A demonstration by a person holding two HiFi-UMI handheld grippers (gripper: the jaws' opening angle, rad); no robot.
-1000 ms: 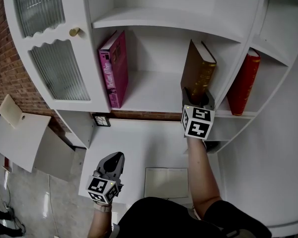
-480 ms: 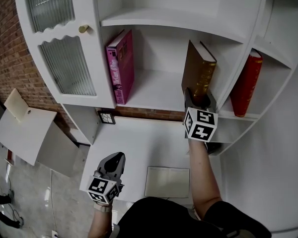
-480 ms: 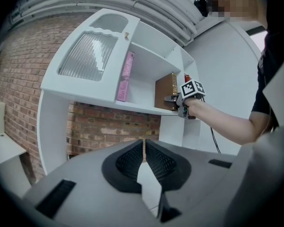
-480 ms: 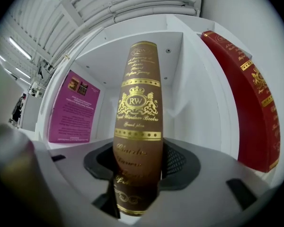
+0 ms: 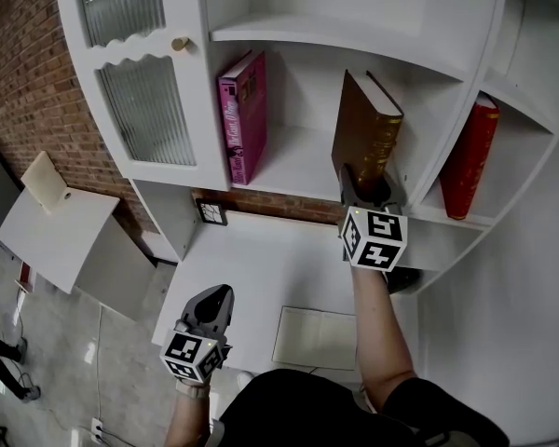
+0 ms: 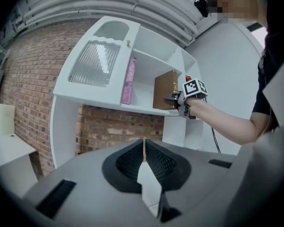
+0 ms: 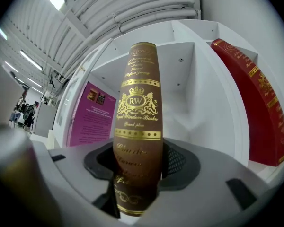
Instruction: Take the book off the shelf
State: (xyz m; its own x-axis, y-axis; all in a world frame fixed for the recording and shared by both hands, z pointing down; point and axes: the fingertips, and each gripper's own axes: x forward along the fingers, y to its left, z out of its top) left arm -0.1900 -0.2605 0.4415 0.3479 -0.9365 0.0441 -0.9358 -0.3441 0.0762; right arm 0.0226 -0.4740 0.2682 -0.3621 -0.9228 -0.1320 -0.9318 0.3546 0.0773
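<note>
White shelf (image 5: 293, 166), tilted brown book (image 5: 359, 133), gold lettering

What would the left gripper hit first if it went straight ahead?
Probably the brick wall below the white shelf unit; the left gripper, jaws shut, has nothing nearer in line, though depth is unclear.

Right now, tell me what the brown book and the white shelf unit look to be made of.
Brown book: the cover looks like leather or leatherette, smooth with a slight sheen. The gold stamped lettering and bands on the spine point that way, though it could be coated board.
White shelf unit: probably painted wood or board with a satin white finish. Its surfaces are flat and even, with no grain showing.
</note>
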